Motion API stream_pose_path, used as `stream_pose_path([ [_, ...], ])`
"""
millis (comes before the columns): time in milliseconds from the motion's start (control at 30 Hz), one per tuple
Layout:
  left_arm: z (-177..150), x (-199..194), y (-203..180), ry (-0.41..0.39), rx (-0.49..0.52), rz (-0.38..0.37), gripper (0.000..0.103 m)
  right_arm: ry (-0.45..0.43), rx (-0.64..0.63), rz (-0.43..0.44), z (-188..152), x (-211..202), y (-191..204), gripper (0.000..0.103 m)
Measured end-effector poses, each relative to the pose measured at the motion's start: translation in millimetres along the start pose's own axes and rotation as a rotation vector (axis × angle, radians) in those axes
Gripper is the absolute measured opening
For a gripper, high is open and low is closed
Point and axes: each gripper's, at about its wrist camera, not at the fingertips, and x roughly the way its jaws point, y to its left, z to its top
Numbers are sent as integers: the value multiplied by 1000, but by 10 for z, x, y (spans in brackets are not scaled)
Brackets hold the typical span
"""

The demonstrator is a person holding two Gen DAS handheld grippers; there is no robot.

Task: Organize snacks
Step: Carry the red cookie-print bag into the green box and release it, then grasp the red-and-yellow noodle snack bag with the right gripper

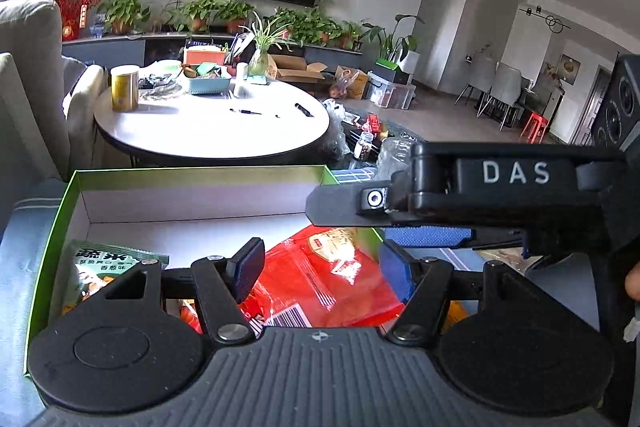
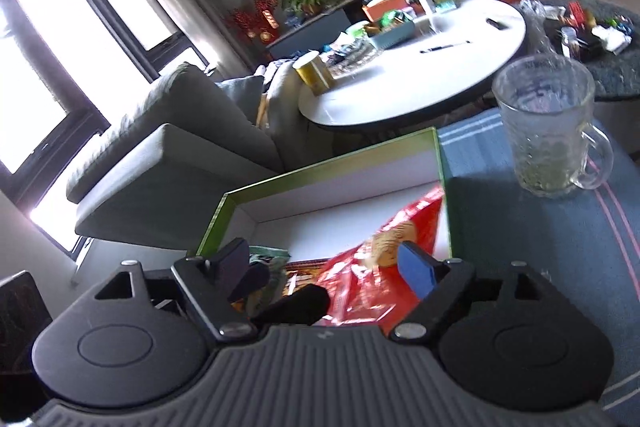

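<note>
Both grippers over a green-rimmed box [image 1: 192, 173] with a white interior, standing on a blue striped cloth [image 2: 540, 247]. The left gripper [image 1: 316, 267] has its jaws parted above a red snack packet [image 1: 332, 283] lying in the box; neither pad presses on it. The right gripper [image 2: 320, 267] likewise stands released over the same red snack packet [image 2: 360, 287], which here looks crumpled and blurred at its upper edge. A green snack packet [image 1: 112, 267] lies at the box's left end; the left gripper's body covers its lower half, and in the right wrist view only a sliver [image 2: 268, 255] shows behind the left finger. The near part of the box floor is hidden by both gripper bodies. The left wrist view alone shows the right gripper from the side, its housing lettered "DAS" [image 1: 516, 173]. The right wrist view alone shows a glass mug [image 2: 548, 131] on the cloth, right of the box, and a grey sofa [image 2: 172, 147]. A round white bench [image 1: 212, 123] stands beyond, carrying a gold tin [image 1: 125, 87].
</note>
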Motion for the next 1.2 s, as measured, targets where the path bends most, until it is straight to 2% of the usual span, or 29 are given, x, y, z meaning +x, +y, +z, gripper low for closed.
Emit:
stream_pose_path([
  [467, -227, -550, -147, -25, -15, 12, 67, -58, -72, 40, -216, -583, 272, 73],
  [700, -473, -780, -227, 4, -27, 15, 69, -49, -103, 71, -488, -811, 370, 73],
  [833, -592, -910, -239, 11, -60, 18, 69, -49, -107, 60, -543, -933, 361, 73],
  [1067, -809, -1032, -291, 34, -72, 19, 72, -114, -103, 24, -562, -1276, 221, 73],
  [1200, -885, -1018, -351, 61, -64, 11, 72, -94, -100, 20, -598, -1326, 132, 73],
])
